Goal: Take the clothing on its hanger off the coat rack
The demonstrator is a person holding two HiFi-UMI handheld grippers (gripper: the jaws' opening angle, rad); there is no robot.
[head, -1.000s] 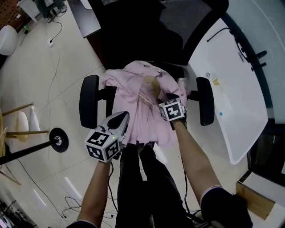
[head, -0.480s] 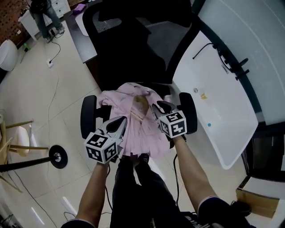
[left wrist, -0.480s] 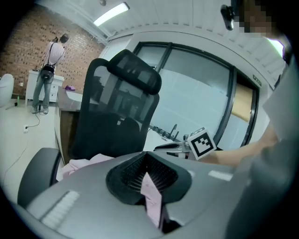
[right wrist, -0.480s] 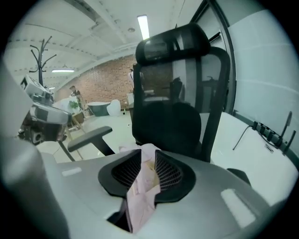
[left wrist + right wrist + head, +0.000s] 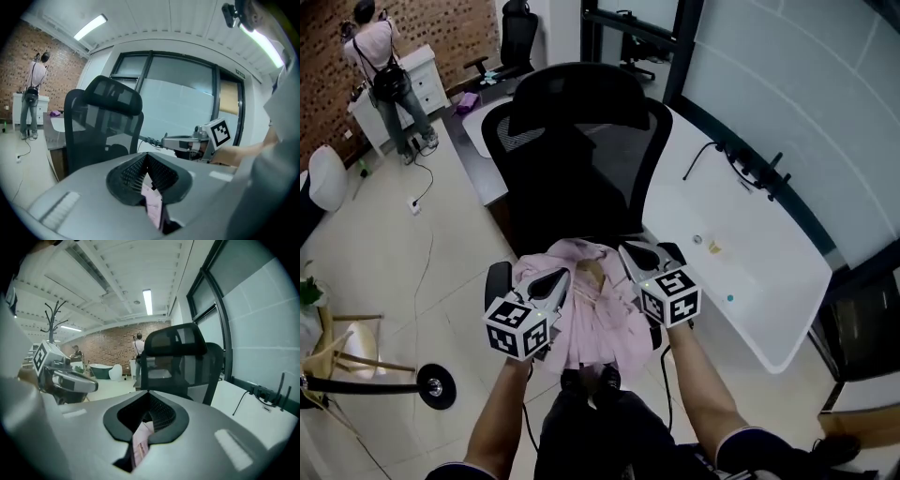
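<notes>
A pink garment with a wooden hanger at its collar hangs bunched between my two grippers, over the seat of a black office chair. My left gripper is shut on a fold of the pink fabric, which shows pinched in its jaws. My right gripper has just been closing its jaws and is shut on pink fabric too. Each gripper shows in the other's view, the right gripper level with the left gripper. The garment's lower part is hidden behind the grippers.
A white curved desk with a cable stands right of the chair. The coat rack's round base and pole lie low at the left, its top at the left in the right gripper view. A person stands far back by a cabinet.
Both grippers have risen towards the camera, bringing the pink garment up from the chair seat. The right jaws have gone from open to shut. The head view has tilted up to show the chair's back.
</notes>
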